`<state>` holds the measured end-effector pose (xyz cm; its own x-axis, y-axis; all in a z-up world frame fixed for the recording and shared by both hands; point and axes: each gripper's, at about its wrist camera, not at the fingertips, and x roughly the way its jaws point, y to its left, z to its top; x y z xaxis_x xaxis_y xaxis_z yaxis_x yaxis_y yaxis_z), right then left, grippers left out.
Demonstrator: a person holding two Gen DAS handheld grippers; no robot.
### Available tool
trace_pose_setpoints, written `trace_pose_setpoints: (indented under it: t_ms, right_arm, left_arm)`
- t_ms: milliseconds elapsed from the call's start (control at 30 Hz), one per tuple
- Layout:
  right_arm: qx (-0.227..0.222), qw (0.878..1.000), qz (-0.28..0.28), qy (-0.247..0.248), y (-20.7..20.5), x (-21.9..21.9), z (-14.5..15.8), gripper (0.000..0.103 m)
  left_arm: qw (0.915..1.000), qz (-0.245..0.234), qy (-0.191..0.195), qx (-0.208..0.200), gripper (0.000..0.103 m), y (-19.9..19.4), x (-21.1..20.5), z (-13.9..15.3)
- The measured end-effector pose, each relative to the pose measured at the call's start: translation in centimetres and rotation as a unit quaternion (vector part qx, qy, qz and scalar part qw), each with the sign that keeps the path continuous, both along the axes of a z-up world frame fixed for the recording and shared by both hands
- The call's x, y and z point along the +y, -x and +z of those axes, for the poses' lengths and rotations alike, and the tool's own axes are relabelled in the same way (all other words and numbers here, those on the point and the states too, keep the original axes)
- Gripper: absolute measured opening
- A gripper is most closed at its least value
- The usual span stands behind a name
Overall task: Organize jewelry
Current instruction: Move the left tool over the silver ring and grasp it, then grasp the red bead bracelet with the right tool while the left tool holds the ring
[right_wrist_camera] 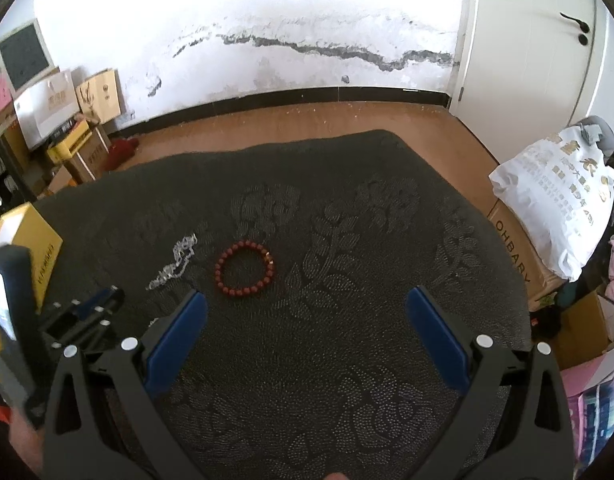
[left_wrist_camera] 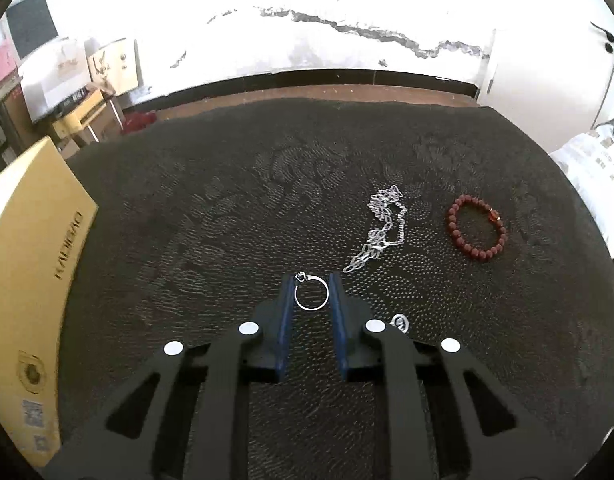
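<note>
A thin silver ring with a small set stone [left_wrist_camera: 311,293] is clamped between the blue pads of the left gripper [left_wrist_camera: 311,294], its band pinched across its width so that the hoop stands in the narrow gap with the stone turned towards the left pad. The grip across the band is presumably chosen because so slight a thing cannot be taken from the dark embossed cloth [left_wrist_camera: 235,216] in any other way. A second small silver piece [left_wrist_camera: 399,322] (its form is too small to tell) lies on the cloth just beside the right pad of the same gripper.

Further towards the far edge of the cloth, a tangled silver link chain [left_wrist_camera: 381,228] is laid in a loose heap, and a round bracelet of dark red beads [left_wrist_camera: 477,229] lies near it, towards the right edge. Both are untouched, so most of the sorting is judged still to be done.

The fingers of the right gripper [right_wrist_camera: 307,320] are held wide apart with nothing between them, above bare cloth nearer than the bracelet. A tan cardboard box [left_wrist_camera: 31,264] stands at the left edge; it may be meant as the destination, though that cannot be told.
</note>
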<state>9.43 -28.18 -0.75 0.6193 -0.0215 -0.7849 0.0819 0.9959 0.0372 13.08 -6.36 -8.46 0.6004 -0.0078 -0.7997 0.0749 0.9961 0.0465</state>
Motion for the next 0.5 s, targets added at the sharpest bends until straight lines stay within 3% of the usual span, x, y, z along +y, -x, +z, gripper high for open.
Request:
trace_pose_setpoints:
  t_ms: [500]
  right_arm:
    - [0.109,0.990,0.050,0.069,-6.1,6.0,-9.7,0.097]
  left_arm:
    - [0.9995,-0.003,0.030,-0.012,0.018,1.7,3.9,3.7]
